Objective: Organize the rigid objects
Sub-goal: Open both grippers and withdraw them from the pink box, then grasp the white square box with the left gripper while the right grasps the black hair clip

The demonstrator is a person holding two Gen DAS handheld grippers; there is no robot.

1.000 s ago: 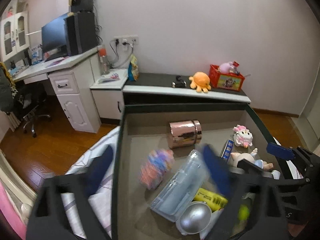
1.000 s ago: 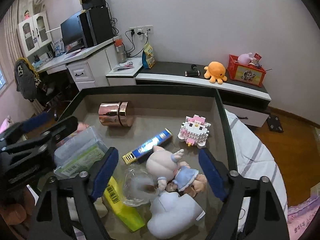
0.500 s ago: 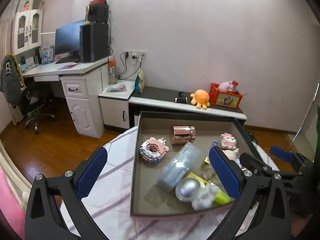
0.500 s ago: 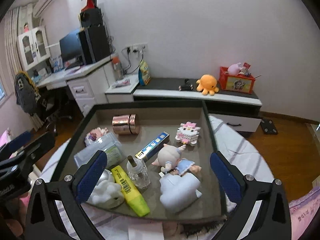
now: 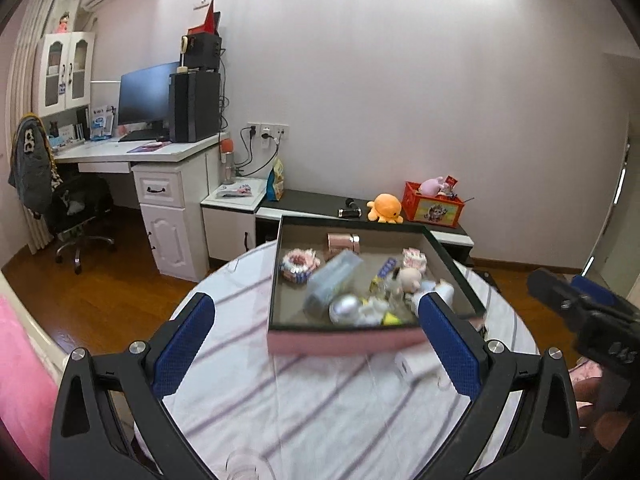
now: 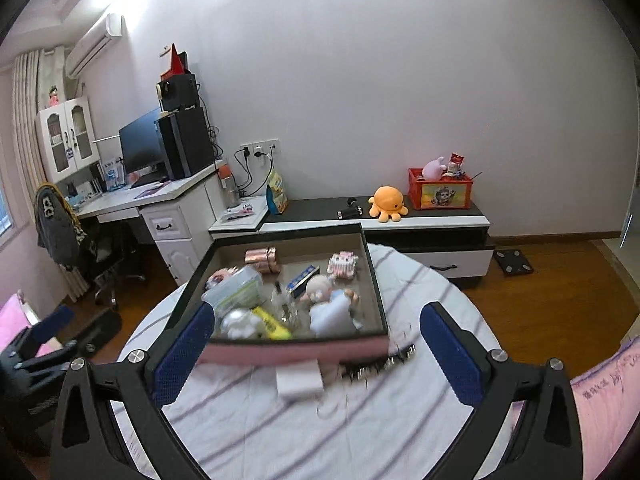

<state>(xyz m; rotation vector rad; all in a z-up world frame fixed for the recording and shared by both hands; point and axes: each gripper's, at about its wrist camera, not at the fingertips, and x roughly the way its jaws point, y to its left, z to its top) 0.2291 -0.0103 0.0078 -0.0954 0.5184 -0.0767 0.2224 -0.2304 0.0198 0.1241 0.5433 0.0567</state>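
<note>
left gripper [image 5: 316,344]: jaws wide apart, empty | right gripper [image 6: 316,348]: jaws wide apart, empty | pink tray [image 5: 344,342] on striped tabletop [image 5: 320,408], holds rose-gold tin [image 6: 262,258], doll [image 6: 320,288], yellow highlighter [image 6: 272,324] | white block [image 6: 299,380], dark comb (blurred, probably) [image 6: 380,364] just near of tray

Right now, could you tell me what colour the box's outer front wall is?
Pink; the box shows it best in the right wrist view.

Toy-filled pink tray [image 6: 296,350] on striped tablecloth [image 6: 320,432]
</note>
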